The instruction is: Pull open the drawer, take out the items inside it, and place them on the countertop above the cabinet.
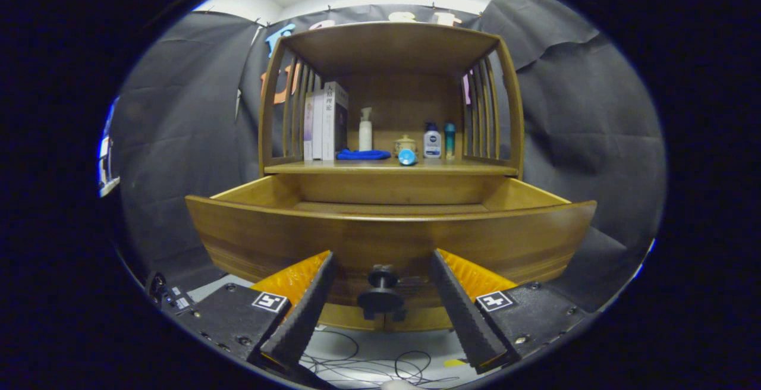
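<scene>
A wooden drawer stands pulled out from the cabinet, its curved front close ahead of me. Its dark round knob sits between my fingers without touching either. My gripper is open, the left fingertip and the right one spread wide on each side of the knob. The drawer's inside is mostly hidden behind its front; I see only a strip of bare wooden floor. On the countertop above lie a blue cloth and a small blue item.
At the back of the countertop stand books, a white spray bottle, a small lidded jar, a white bottle and a teal bottle. A shelf roof covers them. Cables lie on the floor below.
</scene>
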The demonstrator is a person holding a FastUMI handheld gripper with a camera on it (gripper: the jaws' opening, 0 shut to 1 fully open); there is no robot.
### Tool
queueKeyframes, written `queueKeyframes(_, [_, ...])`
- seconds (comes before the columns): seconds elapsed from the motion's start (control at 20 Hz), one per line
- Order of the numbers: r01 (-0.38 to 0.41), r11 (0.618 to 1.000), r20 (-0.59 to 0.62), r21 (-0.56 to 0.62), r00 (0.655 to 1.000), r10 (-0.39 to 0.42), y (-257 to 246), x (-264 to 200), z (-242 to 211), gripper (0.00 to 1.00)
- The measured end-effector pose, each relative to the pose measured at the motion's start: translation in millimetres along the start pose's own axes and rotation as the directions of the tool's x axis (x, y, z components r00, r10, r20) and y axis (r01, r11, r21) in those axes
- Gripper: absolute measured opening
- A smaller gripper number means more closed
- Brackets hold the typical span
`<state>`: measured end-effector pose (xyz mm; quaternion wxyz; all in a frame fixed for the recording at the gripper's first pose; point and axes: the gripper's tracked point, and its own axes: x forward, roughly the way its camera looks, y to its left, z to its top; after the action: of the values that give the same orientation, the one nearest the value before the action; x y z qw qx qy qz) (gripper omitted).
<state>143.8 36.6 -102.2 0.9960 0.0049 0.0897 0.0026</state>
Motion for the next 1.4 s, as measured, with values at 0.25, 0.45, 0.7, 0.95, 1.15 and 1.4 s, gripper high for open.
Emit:
queueKeyframes(0.25, [0.068,0.997,0.022,-0.039,0.997,-0.067,-1.3,3.7,-1.9,1.0])
queueKeyframes(0.45, [0.066,0.997,0.02,-0.037,0.998,-0.065,-2.5,5.7,-1.4,1.0])
queueKeyframes(0.7, [0.039,0.999,0.002,-0.022,0.999,-0.039,-7.7,19.9,4.3,1.0])
queueKeyframes(0.95, [0.046,0.999,-0.006,-0.02,0.999,-0.046,-6.3,41.0,10.8,1.0])
queueKeyframes(1.15, [0.059,0.998,-0.006,-0.02,0.998,-0.059,-3.8,59.3,19.6,1.0])
queueKeyframes(1.4, [0.066,0.998,-0.018,-0.011,0.998,-0.067,-2.8,87.6,28.8,1.0])
